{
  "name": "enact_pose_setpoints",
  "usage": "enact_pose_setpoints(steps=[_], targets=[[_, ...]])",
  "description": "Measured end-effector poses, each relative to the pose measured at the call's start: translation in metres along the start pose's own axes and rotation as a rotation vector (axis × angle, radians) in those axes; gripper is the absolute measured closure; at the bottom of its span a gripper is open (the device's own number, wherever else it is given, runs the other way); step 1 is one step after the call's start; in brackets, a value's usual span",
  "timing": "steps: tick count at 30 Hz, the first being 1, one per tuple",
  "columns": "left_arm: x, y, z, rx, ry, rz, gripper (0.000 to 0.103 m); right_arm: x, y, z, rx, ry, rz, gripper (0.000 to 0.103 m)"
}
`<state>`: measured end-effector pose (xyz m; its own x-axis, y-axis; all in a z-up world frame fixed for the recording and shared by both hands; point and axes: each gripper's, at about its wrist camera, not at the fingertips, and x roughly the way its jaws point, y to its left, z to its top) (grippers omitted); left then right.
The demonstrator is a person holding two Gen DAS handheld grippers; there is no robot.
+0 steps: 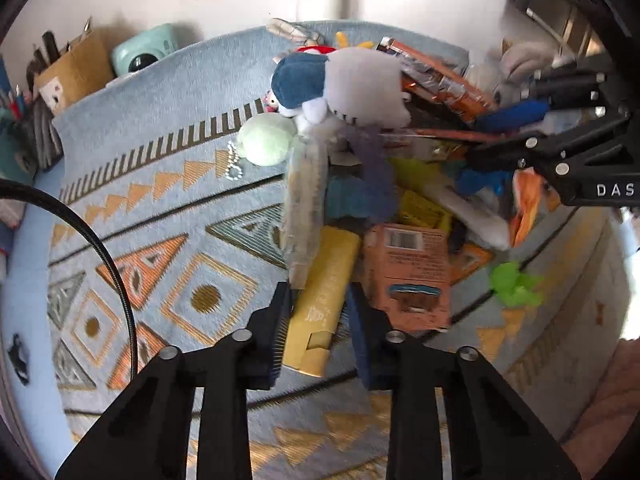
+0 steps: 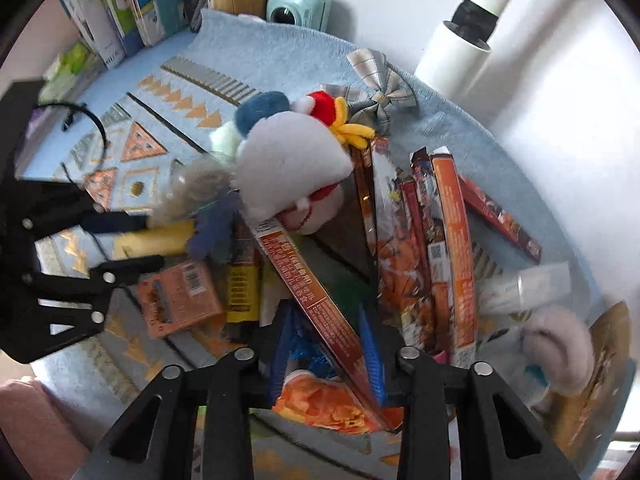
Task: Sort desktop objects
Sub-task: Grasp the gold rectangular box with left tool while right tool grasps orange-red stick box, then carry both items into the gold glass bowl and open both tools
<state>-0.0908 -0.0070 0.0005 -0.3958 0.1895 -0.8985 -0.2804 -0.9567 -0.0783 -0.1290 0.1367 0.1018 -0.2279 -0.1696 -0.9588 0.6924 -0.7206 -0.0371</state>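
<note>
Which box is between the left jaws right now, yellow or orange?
The yellow box: its near end sits between the left jaws. The orange barcode box lies just right, outside them.

Bare mat [image 1: 168, 184] left; toy-and-box heap [image 1: 360, 152] blocks the right

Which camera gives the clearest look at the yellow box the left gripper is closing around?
The left wrist view: the yellow box lies lengthwise between the left gripper fingers. The right wrist view shows it only sideways, blurred, partly hidden.

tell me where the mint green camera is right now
The mint green camera sits at the far edge of the blue patterned mat, against the white wall, just right of the cardboard pen holder; the right wrist view shows it top centre.
</note>
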Motion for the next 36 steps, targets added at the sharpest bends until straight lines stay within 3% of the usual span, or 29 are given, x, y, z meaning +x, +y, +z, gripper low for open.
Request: enact_pose_setpoints(steps=[5, 11, 16, 19, 21, 23, 28, 36], targets=[[-0.017, 0.003, -0.02, -0.086, 0.014, -0.056, 0.081, -0.02, -0.005, -0.014, 0.14, -0.027, 0.187, 0.084], [-0.037, 0.009, -0.053, -0.149, 0.044, -0.086, 0.081, -0.04, 0.01, -0.042, 0.263, -0.027, 0.395, 0.085], [-0.039, -0.004, -0.067, -0.122, 0.061, -0.056, 0.081, -0.03, 0.039, -0.072, 0.169, 0.049, 0.412, 0.085], [-0.032, -0.012, -0.058, -0.086, 0.064, -0.022, 0.081, -0.016, 0.055, -0.092, 0.098, 0.102, 0.366, 0.085], [-0.026, -0.021, -0.053, -0.052, 0.062, -0.005, 0.074, -0.005, 0.062, -0.101, 0.095, 0.12, 0.333, 0.085], [-0.027, -0.026, -0.053, -0.036, 0.058, -0.006, 0.07, 0.001, 0.062, -0.106, 0.133, 0.125, 0.339, 0.085], [-0.026, -0.041, -0.056, 0.029, 0.029, 0.054, 0.07, 0.002, 0.072, -0.104, 0.132, 0.101, 0.296, 0.083], [-0.03, -0.042, -0.059, 0.001, -0.012, 0.068, 0.074, 0.015, 0.085, -0.096, 0.075, 0.084, 0.187, 0.076]])
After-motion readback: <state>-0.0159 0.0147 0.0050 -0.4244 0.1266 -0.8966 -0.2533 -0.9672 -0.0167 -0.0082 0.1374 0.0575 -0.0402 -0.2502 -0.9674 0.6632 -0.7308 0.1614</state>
